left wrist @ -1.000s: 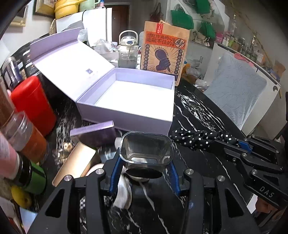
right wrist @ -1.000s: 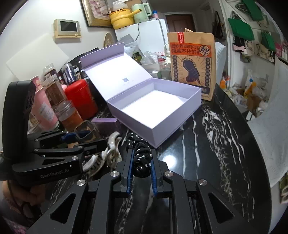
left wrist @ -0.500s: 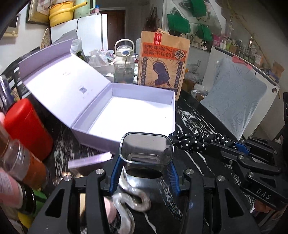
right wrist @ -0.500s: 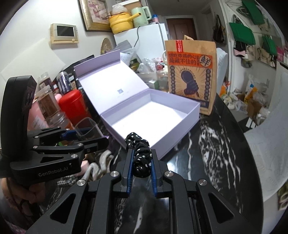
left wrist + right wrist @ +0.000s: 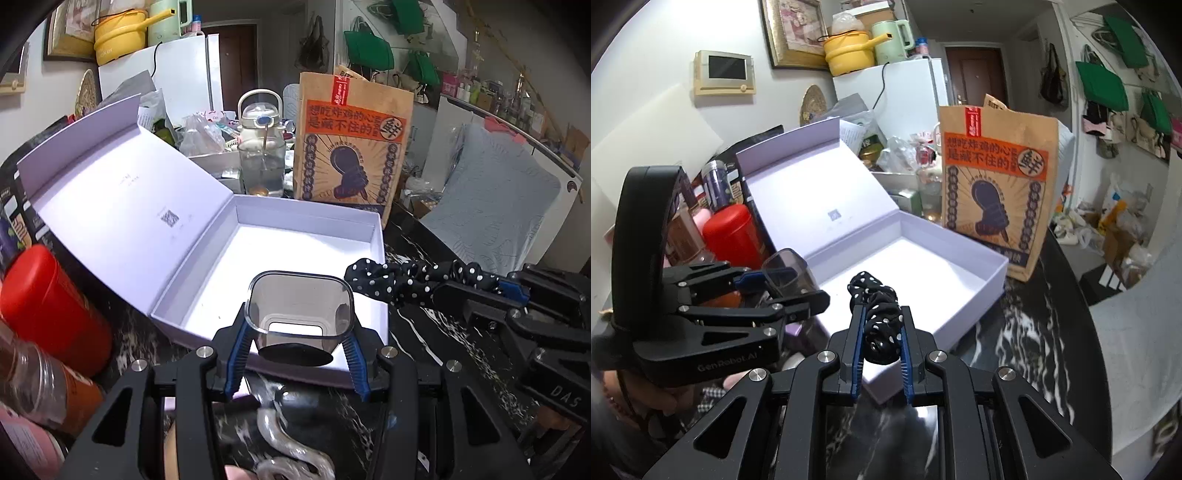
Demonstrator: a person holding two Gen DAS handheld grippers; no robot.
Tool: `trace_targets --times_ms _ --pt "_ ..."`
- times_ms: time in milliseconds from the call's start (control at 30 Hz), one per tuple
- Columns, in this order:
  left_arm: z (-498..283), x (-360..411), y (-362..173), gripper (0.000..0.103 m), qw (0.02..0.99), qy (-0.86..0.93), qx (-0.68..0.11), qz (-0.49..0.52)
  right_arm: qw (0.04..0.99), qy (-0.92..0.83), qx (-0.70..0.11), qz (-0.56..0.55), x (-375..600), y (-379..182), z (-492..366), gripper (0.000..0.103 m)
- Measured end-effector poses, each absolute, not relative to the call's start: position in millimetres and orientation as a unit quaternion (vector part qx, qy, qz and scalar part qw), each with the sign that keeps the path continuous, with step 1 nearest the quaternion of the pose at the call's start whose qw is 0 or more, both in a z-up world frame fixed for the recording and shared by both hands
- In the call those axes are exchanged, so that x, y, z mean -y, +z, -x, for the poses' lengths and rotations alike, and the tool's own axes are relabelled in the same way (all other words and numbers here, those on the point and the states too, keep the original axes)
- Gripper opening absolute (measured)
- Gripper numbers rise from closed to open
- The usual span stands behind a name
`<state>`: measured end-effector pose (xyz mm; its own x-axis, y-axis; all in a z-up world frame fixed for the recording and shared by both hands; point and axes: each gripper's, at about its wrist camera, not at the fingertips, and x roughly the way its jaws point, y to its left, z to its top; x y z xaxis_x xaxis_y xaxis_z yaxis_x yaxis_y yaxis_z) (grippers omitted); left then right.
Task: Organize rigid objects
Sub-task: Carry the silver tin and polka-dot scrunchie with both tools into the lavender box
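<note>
My left gripper (image 5: 297,328) is shut on a smoky clear square cup (image 5: 300,306), held over the near rim of an open lilac box (image 5: 375,225). My right gripper (image 5: 881,332) is shut on a black polka-dot scrunchie (image 5: 877,317), held above the box's near corner. In the right wrist view the cup (image 5: 790,275) and left gripper (image 5: 783,288) sit to the left, and the box (image 5: 995,275) shows a bare white floor. In the left wrist view the scrunchie (image 5: 406,278) and right gripper (image 5: 491,291) reach in from the right.
A red canister (image 5: 48,306) and spice jars (image 5: 40,387) crowd the left. A brown paper bag (image 5: 351,147) and a glass kettle (image 5: 262,162) stand behind the box. A clear hair claw (image 5: 288,446) lies below my left gripper on the black marble top (image 5: 1034,350).
Both grippers have lifted and moved forward with the cup and the scrunchie, from the tabletop in front of the box to above its near edge.
</note>
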<state>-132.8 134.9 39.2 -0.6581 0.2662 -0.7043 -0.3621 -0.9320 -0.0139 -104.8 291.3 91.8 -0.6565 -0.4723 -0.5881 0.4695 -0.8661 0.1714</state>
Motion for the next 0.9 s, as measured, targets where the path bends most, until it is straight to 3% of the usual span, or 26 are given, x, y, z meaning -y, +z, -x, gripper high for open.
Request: trace_targets --times_ms 900 --pt "239.2 -139.8 15.2 0.046 0.149 0.89 -0.1 0.418 0.25 -0.899 -0.029 -0.359 -273.8 80.4 208.5 0.017"
